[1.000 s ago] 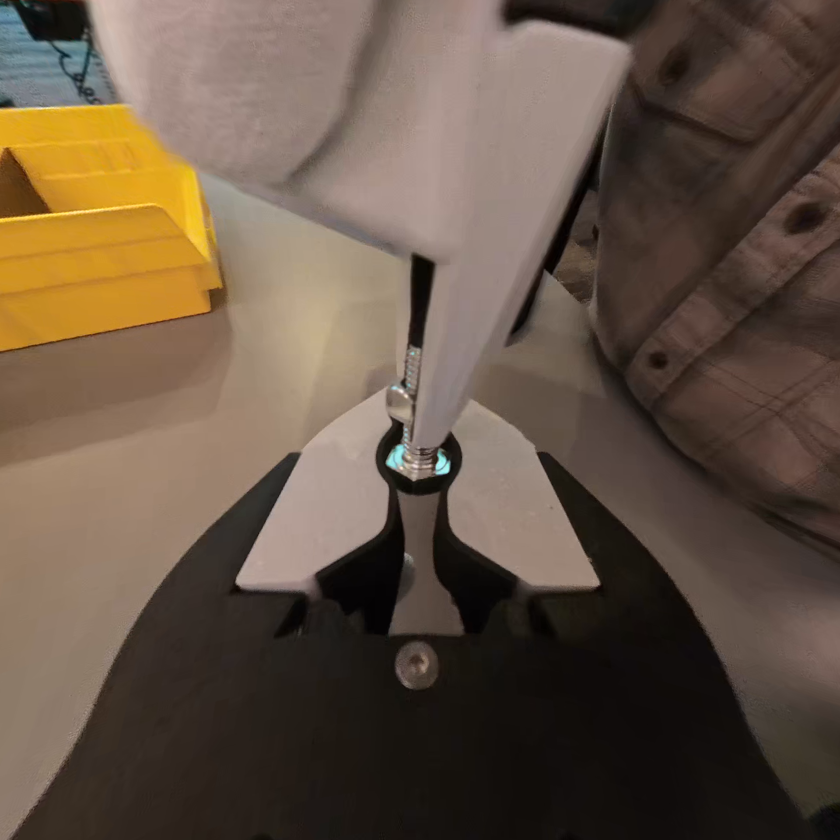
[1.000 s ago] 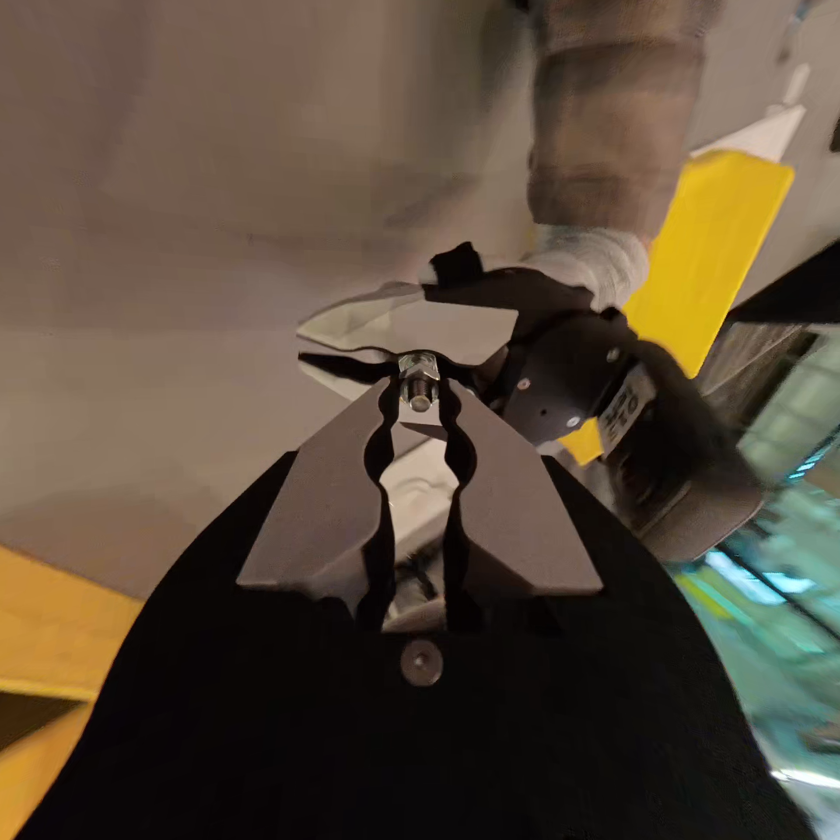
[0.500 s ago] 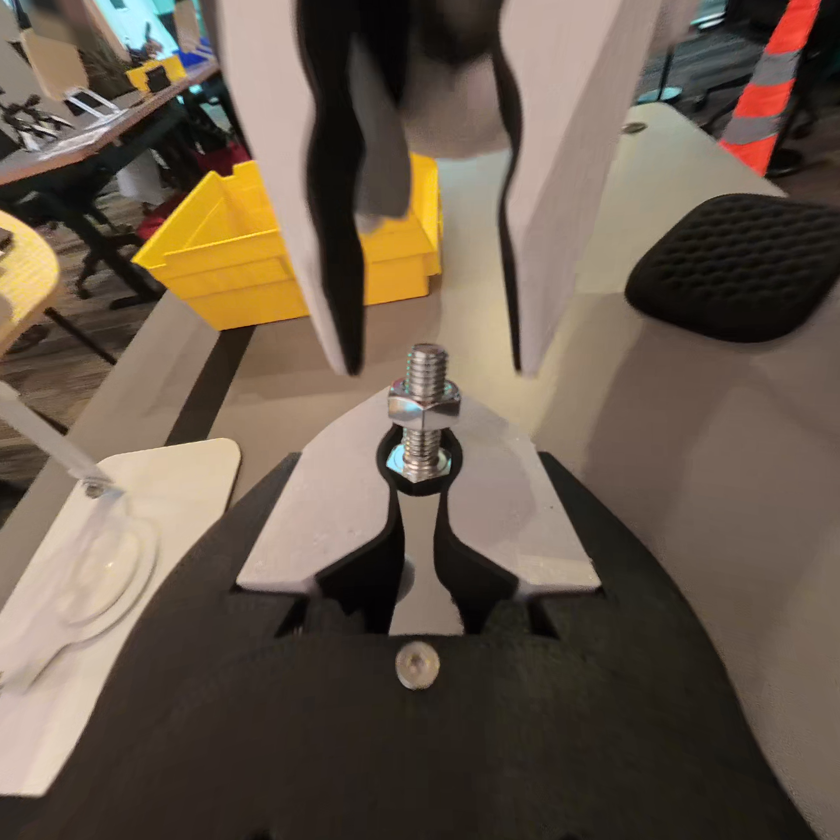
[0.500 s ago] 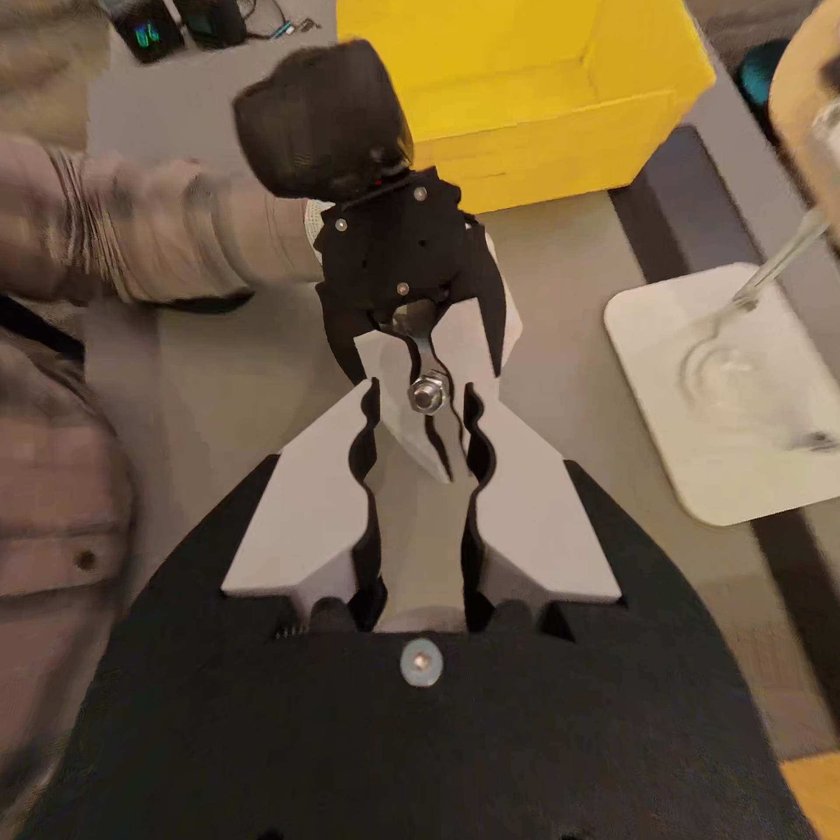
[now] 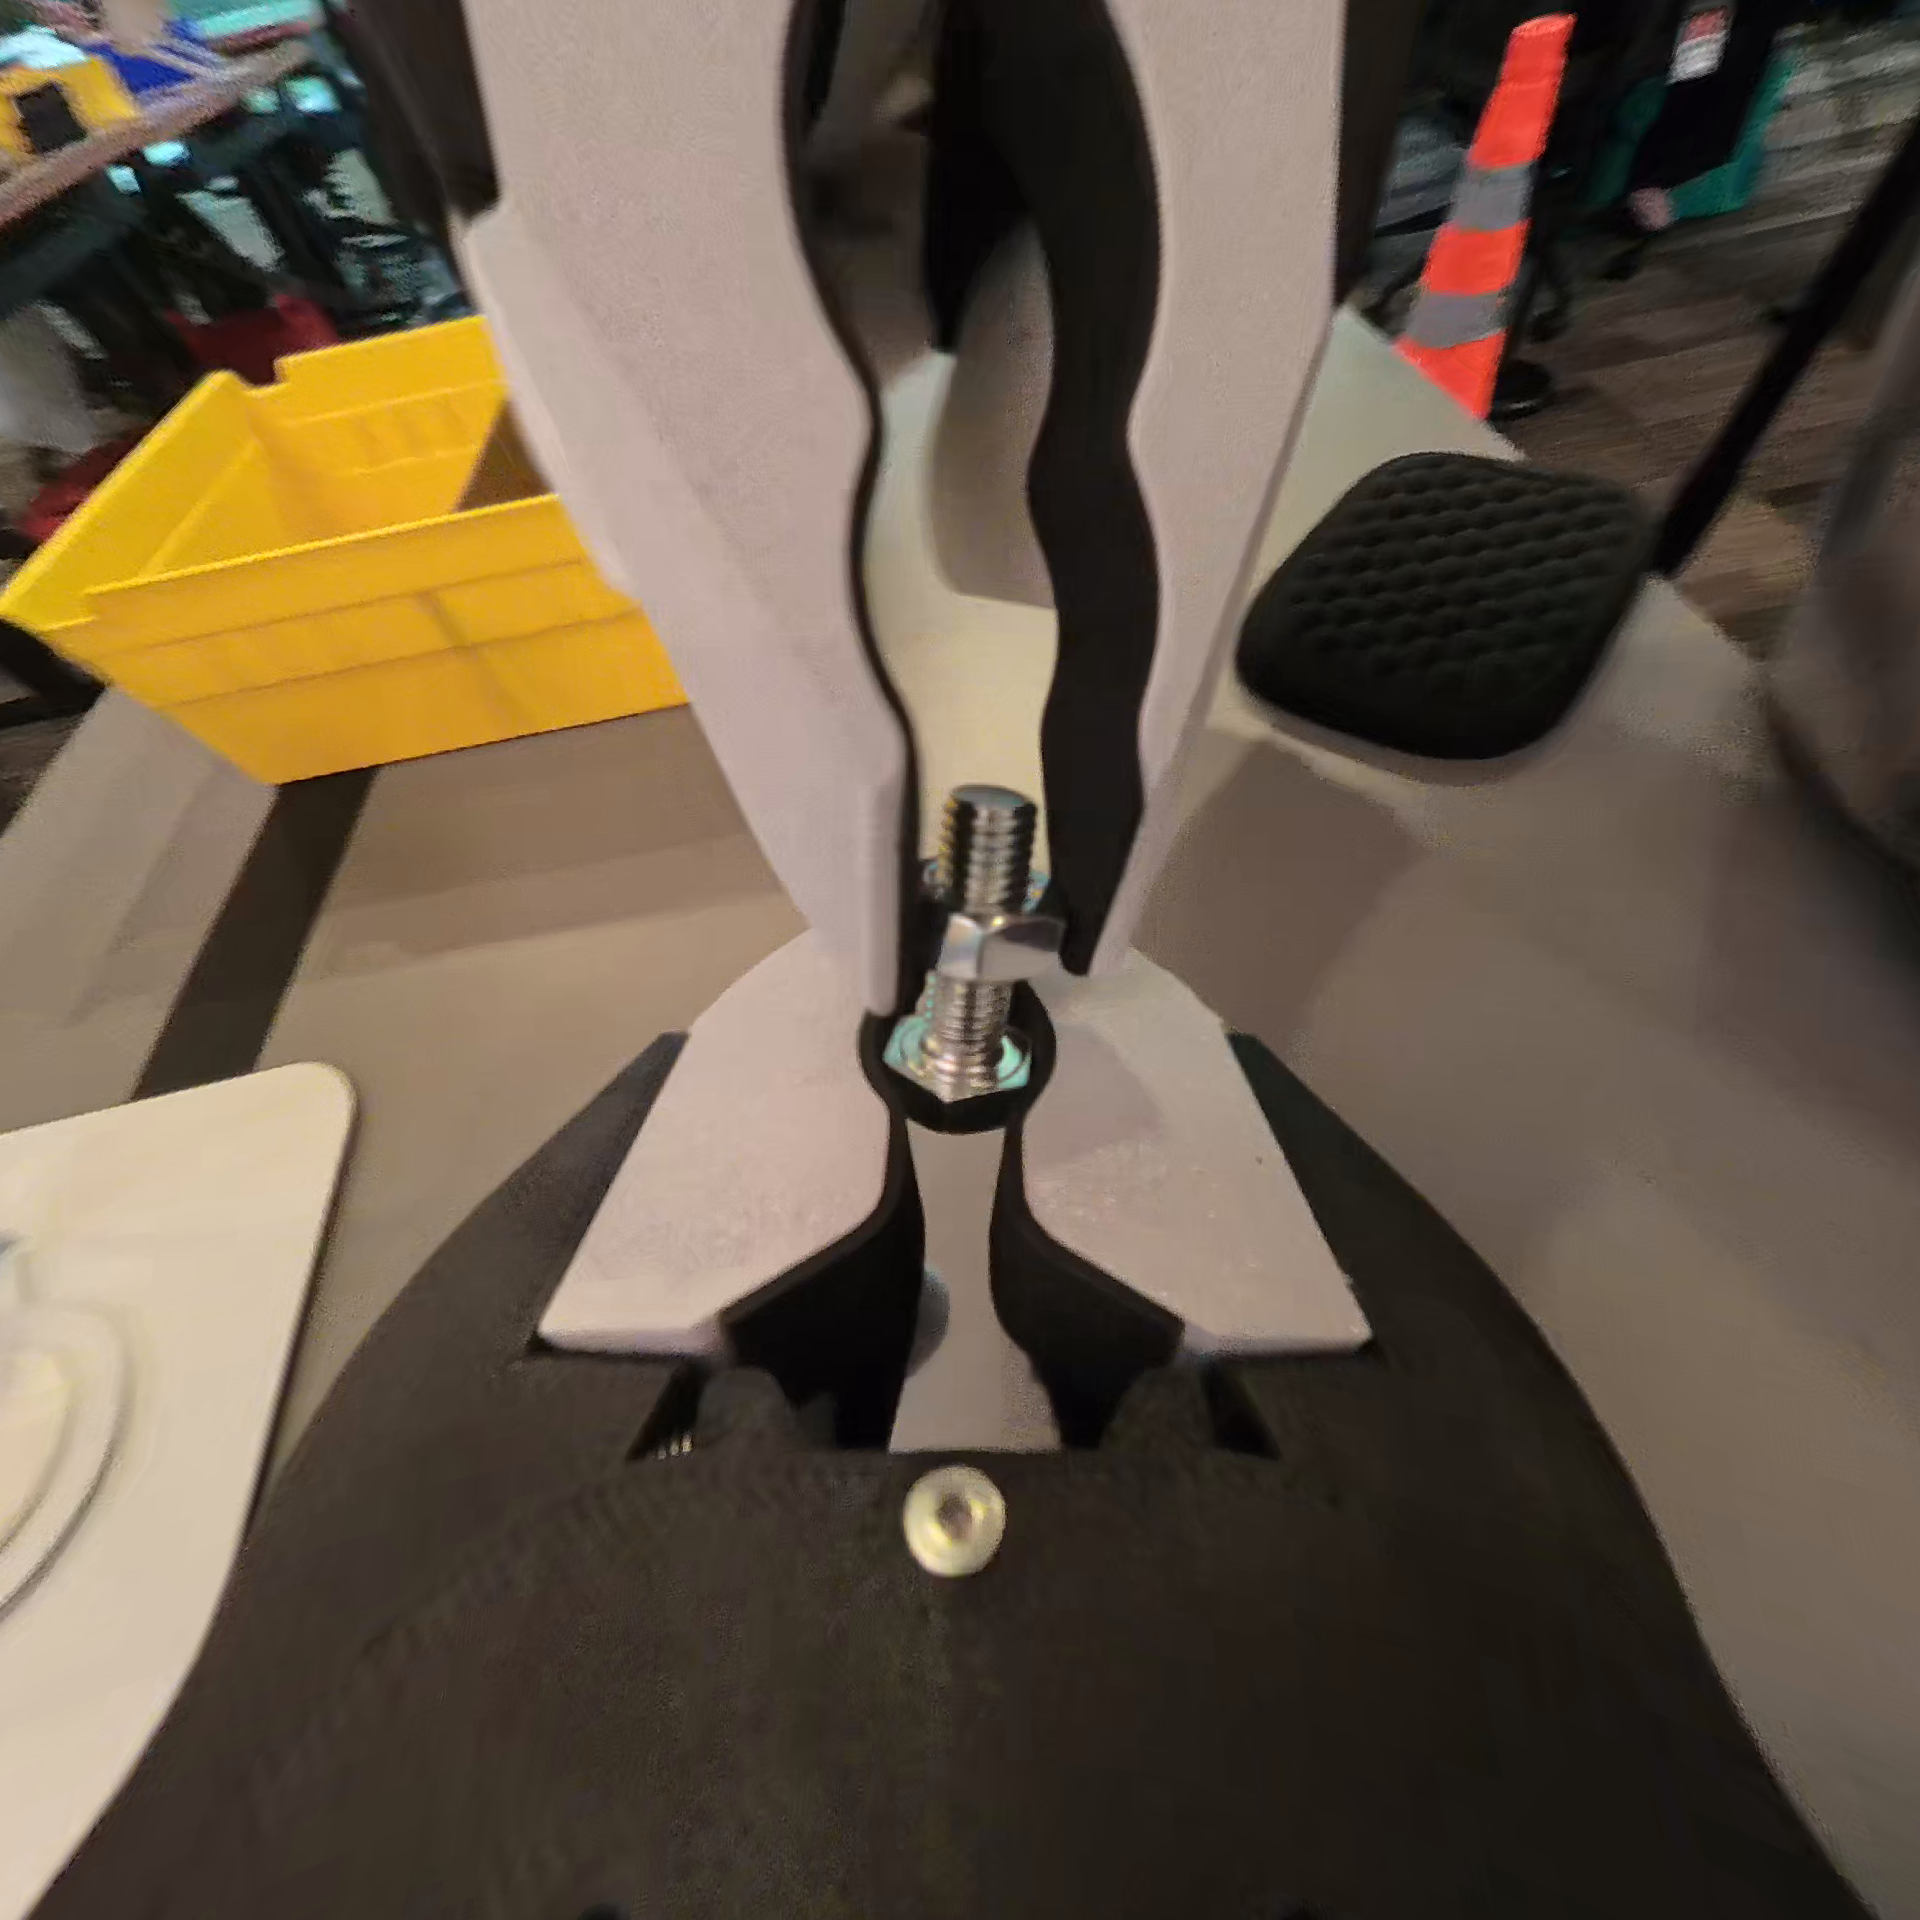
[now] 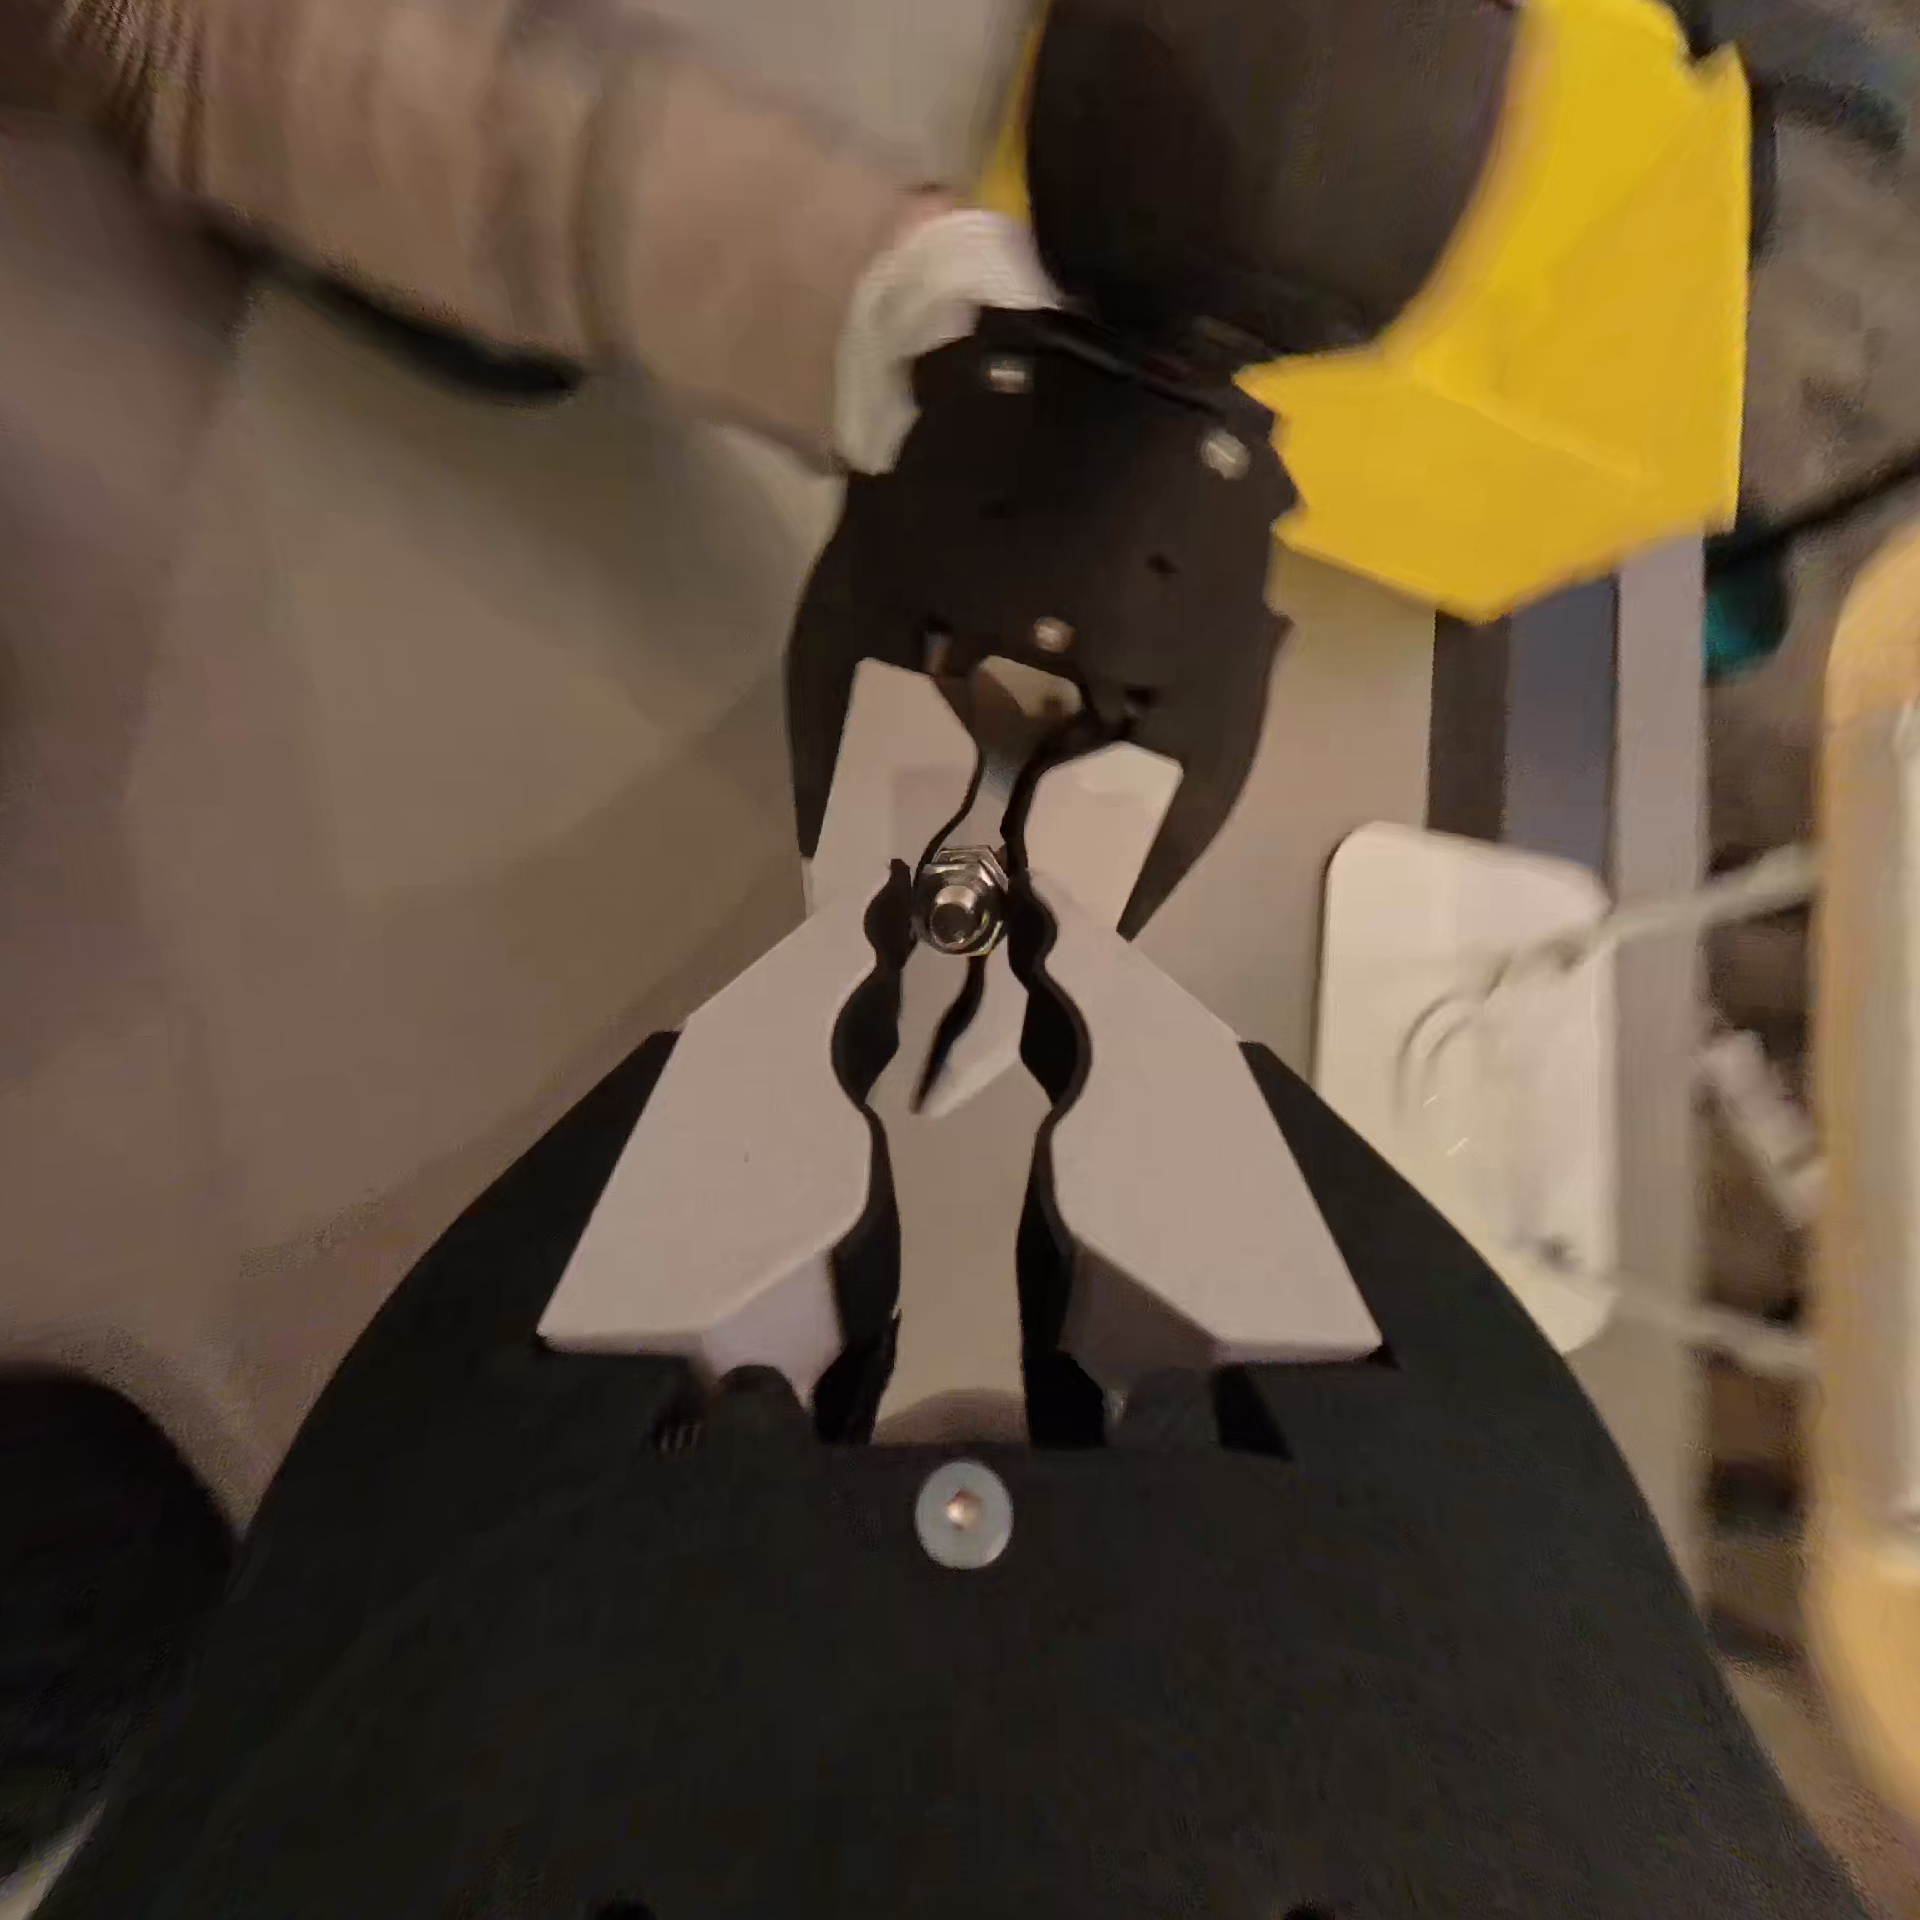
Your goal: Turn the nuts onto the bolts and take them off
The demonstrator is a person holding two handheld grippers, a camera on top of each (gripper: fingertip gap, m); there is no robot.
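Right, left gripper [image 5: 956, 1081] is clamped on the head end of the bolt [image 5: 982, 847], shank standing upright above its fingertips over the grey table [image 5: 1455, 1039]. Right gripper [image 5: 992, 935] comes in from above, and its black-lined tips pinch the hex nut [image 5: 1003, 930] threaded partway down the shank. A few threads show above the nut, a few more between the nut and the left gripper's fingers.

Only the left wrist view gives the room: yellow bin [image 5: 343, 582] back left on the table, black dimpled pad [image 5: 1444, 603] back right, an orange cone [image 5: 1486, 208] with grey bands beyond the table edge, and a white plate [image 5: 177, 1247] with some clear plastic part on it at near left.

Right wrist view looks straight down the bolt axis instead: bolt tip [image 6: 954, 920] end-on with the nut [image 6: 961, 864] ringing it, right gripper [image 6: 956, 925] closed on it from both sides. It also shows what the other view can't: the left gripper's [image 6: 961, 831] black body from the front, and the person's gloved hand [image 6: 914, 332] and plaid sleeve [image 6: 468, 187] holding it. The yellow bin [image 6: 1507, 364] and white plate [image 6: 1455, 1039] appear here too, heavily blurred.

Writing: a small sign behind the cone, too blurred to read. No brand marks visible on bolt, nut or grippers.
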